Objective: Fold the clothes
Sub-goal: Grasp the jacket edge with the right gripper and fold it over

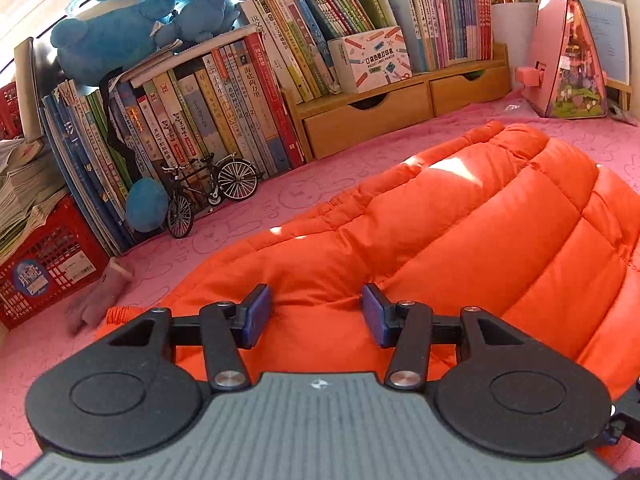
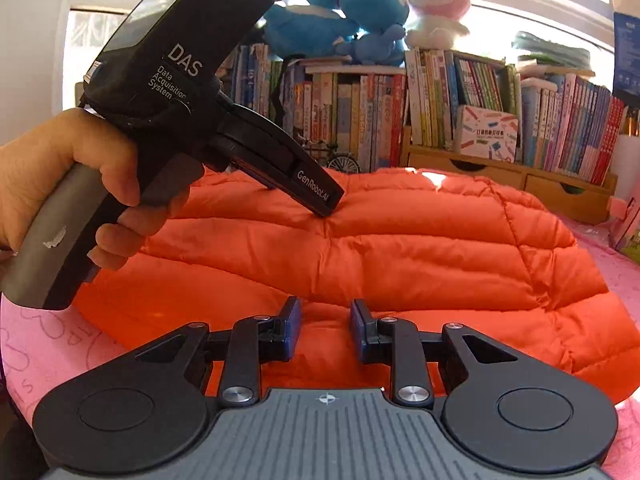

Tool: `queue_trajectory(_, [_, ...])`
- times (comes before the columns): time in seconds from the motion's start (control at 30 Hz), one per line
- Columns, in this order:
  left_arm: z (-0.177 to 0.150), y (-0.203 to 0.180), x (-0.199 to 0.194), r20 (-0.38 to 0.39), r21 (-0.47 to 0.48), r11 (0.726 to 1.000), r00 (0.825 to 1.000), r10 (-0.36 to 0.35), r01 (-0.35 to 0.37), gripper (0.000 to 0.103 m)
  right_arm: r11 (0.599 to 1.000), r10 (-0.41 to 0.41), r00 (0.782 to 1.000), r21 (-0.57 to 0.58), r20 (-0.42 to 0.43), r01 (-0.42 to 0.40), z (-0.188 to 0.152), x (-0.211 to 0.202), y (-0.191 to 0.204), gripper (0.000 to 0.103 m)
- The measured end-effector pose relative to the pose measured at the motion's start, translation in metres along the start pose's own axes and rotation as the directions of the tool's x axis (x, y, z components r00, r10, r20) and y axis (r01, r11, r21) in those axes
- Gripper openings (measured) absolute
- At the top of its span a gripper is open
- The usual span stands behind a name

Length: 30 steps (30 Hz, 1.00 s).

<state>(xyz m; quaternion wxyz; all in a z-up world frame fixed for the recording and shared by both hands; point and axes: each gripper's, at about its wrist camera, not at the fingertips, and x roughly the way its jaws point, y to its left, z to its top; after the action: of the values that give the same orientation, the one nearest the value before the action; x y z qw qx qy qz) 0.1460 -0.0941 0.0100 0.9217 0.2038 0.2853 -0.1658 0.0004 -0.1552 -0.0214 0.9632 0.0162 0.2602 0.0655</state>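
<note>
Puffy orange quilted jacket (image 1: 460, 224) lying spread on pink bunny-print cloth (image 1: 304, 192), filling most of the middle & near side, far edge close to the row of books.

Left gripper (image 1: 316, 312) low over the near-left part of jacket, partly open, blue pads w/ a gap, orange fabric showing between but not pinched. Right gripper (image 2: 325, 330) over the near edge, narrower gap, nothing clamped either. Person's hand (image 2: 60, 184) around the grey handle of the left tool, seen from right wrist view.

Step in hand, prob: grab near hem w/ both grippers for a fold. To do well: go lower, get a thick bit of hem right between pads, squeeze firm (puffy stuff slips), lift both sides together, keep edge straight, fold toward the far side, press flat after.

Containers: red plastic mesh crate (image 1: 48, 268) at left edge, stack of papers on top, inside can't tell. Light wooden shelf w/ two drawers (image 1: 400, 108) at far edge, drawers closed, books & a white pencil-print box (image 1: 370, 64) standing on it. Blue plush toys (image 1: 152, 16) on top of books.
</note>
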Motion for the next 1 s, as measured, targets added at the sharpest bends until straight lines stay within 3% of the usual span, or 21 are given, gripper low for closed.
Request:
queue_trajectory(0.07, [0.008, 0.002, 0.015, -0.026, 0.007, 1.0, 0.999, 0.021, -0.021, 0.049, 0.998, 0.011, 1.0, 0.063, -0.014, -0.01, -0.005, 0.004, -0.008, 0.028])
queue_trajectory(0.17, [0.019, 0.003, 0.041, -0.067, 0.022, 0.998, 0.996, 0.058, -0.057, 0.05, 0.999, -0.016, 1.0, 0.041, -0.01, 0.017, -0.01, 0.005, -0.002, 0.028])
queue_trajectory(0.27, [0.023, 0.005, 0.062, -0.112, -0.01, 0.999, 0.992, 0.051, -0.052, 0.052, 1.0, -0.03, 1.0, 0.009, -0.001, 0.03, -0.016, 0.003, 0.005, 0.028])
queue_trajectory(0.47, [0.017, 0.0, 0.075, -0.116, -0.007, 0.998, 0.991, 0.062, -0.063, 0.052, 0.991, 0.037, 0.999, 0.13, 0.03, -0.041, -0.022, -0.006, -0.014, 0.029])
queue_trajectory(0.57, [0.013, -0.004, 0.075, -0.099, 0.0, 0.998, 0.993, 0.069, -0.07, 0.051, 0.958, 0.064, 0.992, 0.273, 0.106, -0.091, -0.03, -0.027, -0.039, 0.04])
queue_trajectory(0.63, [0.012, -0.005, 0.076, -0.091, 0.0, 0.997, 0.993, 0.071, -0.072, 0.051, 0.932, 0.027, 0.985, 0.351, 0.171, -0.086, -0.036, -0.046, -0.056, 0.056])
queue_trajectory(0.73, [0.01, -0.005, 0.078, -0.082, -0.005, 0.997, 0.994, 0.072, -0.073, 0.051, 0.899, -0.105, 0.971, 0.438, 0.214, 0.0, -0.043, -0.071, -0.077, 0.078])
queue_trajectory(0.9, [0.008, -0.005, 0.078, -0.069, -0.014, 0.997, 0.995, 0.069, -0.071, 0.051, 0.778, -0.182, 0.97, 0.626, 0.159, 0.043, -0.051, -0.081, -0.127, 0.087])
queue_trajectory(1.0, [0.007, -0.004, 0.078, -0.064, -0.024, 0.998, 0.996, 0.063, -0.064, 0.051, 0.733, -0.203, 0.972, 0.676, 0.115, 0.073, -0.054, -0.077, -0.144, 0.087])
